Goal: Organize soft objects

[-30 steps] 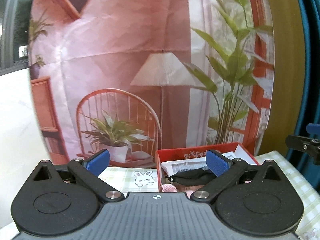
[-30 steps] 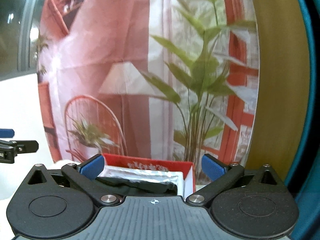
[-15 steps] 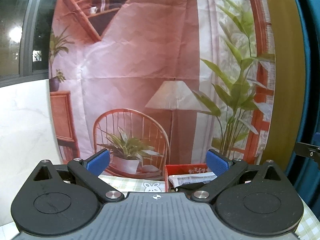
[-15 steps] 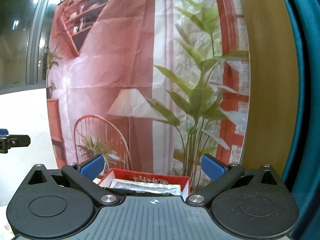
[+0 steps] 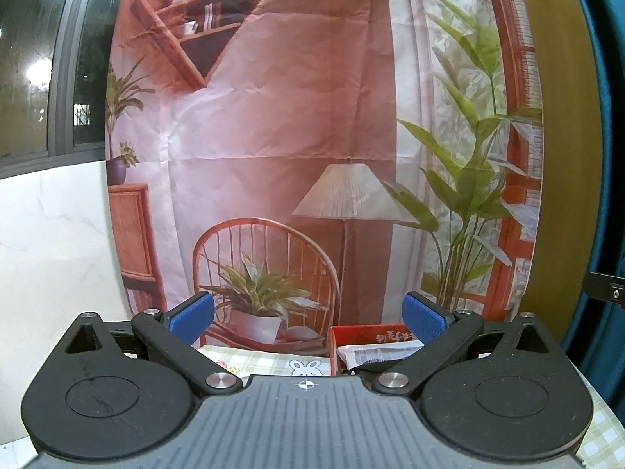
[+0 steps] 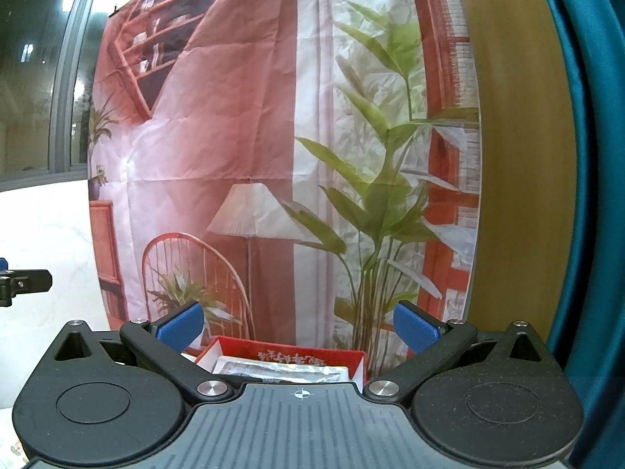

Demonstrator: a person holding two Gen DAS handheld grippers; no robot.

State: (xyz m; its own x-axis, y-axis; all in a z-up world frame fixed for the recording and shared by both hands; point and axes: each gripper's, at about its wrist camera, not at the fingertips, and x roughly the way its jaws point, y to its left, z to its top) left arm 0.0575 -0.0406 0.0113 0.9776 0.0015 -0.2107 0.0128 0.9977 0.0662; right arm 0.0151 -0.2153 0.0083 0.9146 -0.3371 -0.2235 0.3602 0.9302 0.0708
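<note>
Left wrist view: left gripper (image 5: 308,318) is held wide apart, empty; red box (image 5: 369,338) is seen low, right of centre, on checked cloth (image 5: 258,361).

Right wrist view: right gripper (image 6: 299,328) likewise spread, empty; red box (image 6: 285,353) lies below, contents possibly wrapped packets (image 6: 281,373).

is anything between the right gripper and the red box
Nothing visible. The right gripper is open and empty, with only clear air before the red box. The gripper's own body hides the box's near part.
</note>
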